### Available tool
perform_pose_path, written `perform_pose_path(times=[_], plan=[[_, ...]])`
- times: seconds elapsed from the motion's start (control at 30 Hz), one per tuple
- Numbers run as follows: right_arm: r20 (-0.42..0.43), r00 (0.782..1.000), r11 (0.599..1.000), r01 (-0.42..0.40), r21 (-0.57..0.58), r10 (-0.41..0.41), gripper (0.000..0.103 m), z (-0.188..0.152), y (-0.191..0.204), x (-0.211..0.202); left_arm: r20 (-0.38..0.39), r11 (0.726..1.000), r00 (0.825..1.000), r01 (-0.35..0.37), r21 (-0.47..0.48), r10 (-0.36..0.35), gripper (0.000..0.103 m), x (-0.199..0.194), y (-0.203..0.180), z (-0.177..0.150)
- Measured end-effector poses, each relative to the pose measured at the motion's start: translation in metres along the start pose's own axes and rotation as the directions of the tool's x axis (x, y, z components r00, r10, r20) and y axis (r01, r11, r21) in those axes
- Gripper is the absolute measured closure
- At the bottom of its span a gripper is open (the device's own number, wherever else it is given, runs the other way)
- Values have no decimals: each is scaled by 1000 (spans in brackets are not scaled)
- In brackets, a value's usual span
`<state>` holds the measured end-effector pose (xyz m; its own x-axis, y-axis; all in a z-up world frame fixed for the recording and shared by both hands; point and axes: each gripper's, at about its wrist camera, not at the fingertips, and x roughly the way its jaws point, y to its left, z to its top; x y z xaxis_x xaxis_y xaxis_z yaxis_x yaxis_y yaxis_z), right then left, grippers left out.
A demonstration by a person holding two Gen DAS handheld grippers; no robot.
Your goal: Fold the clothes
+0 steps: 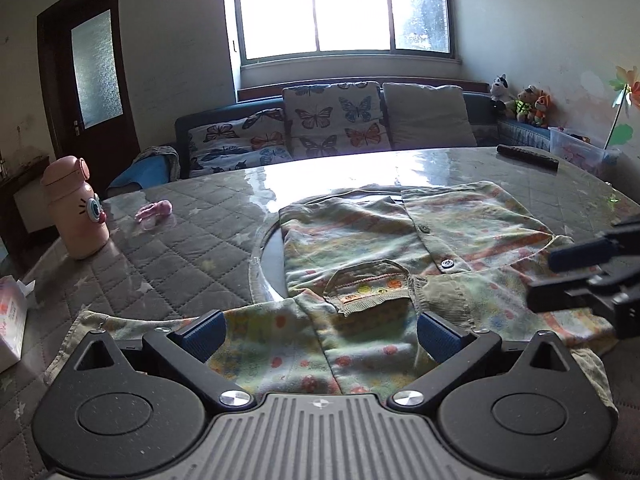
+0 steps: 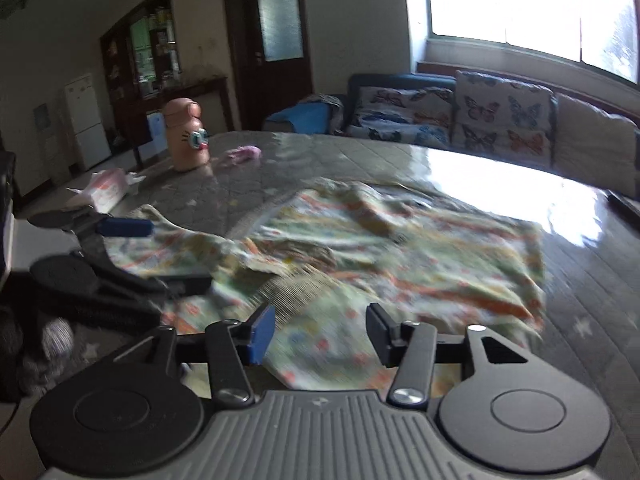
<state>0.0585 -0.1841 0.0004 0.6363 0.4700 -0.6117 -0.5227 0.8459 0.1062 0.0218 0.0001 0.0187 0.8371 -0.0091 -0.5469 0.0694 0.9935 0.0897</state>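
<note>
A small green shirt [image 1: 360,248] with coloured dots, orange stripes, buttons and a corduroy collar lies spread on the quilted table [image 1: 180,248]. My left gripper [image 1: 320,332] is open wide, low over the shirt's near edge, one blue pad on either side of the collar area and nothing pinched. My right gripper [image 1: 560,276] comes in from the right edge, over the shirt's right side. In the right wrist view the shirt [image 2: 400,248] is blurred. My right gripper [image 2: 320,334] is open above its near hem, with the left gripper [image 2: 160,254] off to the left over a sleeve.
A pink bottle [image 1: 76,208] [image 2: 186,140] stands at the table's left, with a small pink item [image 1: 154,210] beside it. A tissue pack [image 1: 10,320] lies at the left edge and a dark remote [image 1: 528,156] at the far right. A sofa [image 1: 332,120] stands behind the table.
</note>
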Motion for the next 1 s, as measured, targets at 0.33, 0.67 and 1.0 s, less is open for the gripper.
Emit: perform_pose_path(times=[0.33, 0.67, 1.0], plan=[[-73, 994, 980, 90, 175, -78, 46, -48, -68, -20, -22, 999, 1000, 14, 42, -13, 0, 20, -21, 9], [10, 998, 984, 62, 167, -65, 43, -11, -87, 7, -68, 997, 998, 15, 82, -9, 0, 34, -37, 7], [-27, 995, 981, 97, 168, -94, 40, -21, -96, 21, -95, 996, 995, -25, 84, 32, 0, 41, -31, 5]])
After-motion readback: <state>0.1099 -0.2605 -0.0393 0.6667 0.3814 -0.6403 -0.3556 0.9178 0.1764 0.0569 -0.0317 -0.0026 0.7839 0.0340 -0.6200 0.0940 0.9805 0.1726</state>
